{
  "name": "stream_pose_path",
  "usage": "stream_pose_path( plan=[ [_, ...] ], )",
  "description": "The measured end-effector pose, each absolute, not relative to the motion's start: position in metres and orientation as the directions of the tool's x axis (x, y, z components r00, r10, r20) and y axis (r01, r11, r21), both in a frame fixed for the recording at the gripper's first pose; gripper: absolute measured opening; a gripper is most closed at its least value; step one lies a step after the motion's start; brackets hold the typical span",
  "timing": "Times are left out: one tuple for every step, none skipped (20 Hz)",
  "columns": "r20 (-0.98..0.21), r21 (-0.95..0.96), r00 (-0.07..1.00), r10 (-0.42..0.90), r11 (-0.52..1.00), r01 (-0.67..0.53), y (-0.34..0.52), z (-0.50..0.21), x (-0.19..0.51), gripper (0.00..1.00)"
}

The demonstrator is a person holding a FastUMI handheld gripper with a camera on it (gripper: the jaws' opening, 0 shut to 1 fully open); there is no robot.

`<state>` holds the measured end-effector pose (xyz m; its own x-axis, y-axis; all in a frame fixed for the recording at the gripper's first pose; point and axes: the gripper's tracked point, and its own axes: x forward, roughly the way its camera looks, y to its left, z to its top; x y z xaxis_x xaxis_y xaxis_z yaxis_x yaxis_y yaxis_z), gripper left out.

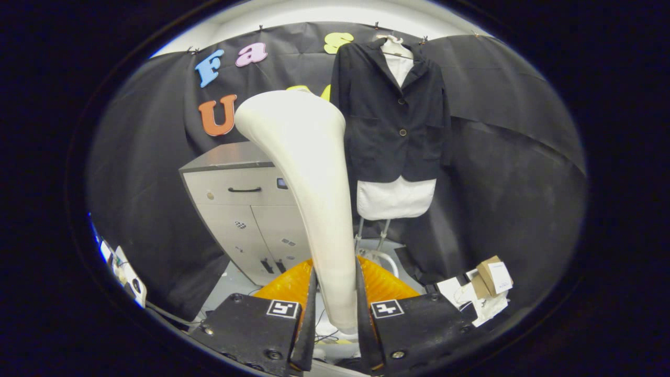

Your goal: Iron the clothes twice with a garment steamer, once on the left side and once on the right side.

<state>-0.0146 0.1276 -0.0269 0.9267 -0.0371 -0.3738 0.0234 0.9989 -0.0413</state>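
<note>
- Tongs (335, 309) are seen closed on the handle of the garment steamer (309, 183), both fingers (308, 314) pressed against its narrow lower end, one on each side.
- From between the fingers the steamer is held upright, its pale body widening as it rises and leaning toward the side away from the jacket; its broad head ends level with the jacket's chest.
- Two orange ribbed parts (384, 285) are seen just behind the fingers, on either side of the steamer's handle.
- Beyond the steamer, a dark jacket (395, 118) is hung on a hanger (391, 39) against the booth's black cloth wall, apart from the steamer's head and not touched by it.
- Under the jacket a white shirt (396, 198) is worn on the same hanger: its collar shows at the jacket's open neck and its hem hangs below the jacket's lower edge.
- Two thin metal legs of a stand (372, 238) are seen below the shirt's hem, reaching down to a pale base on the floor.
- On the far side of the steamer from the jacket, a grey cabinet (241, 209) is placed on the floor, with a drawer with a dark handle above two doors.
- Below the jacket and to its other side, small cardboard boxes (492, 280) and white packaging are piled on the floor.
</note>
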Motion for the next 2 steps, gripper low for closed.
stream_pose_path(
  plan=[
    [-0.373,-0.045,0.927,-0.039,0.999,0.024,0.1277,-0.0260,-0.0141,0.37],
    [-0.372,-0.045,0.927,-0.040,0.999,0.025,0.1277,-0.0251,-0.0141,0.37]
  ],
)
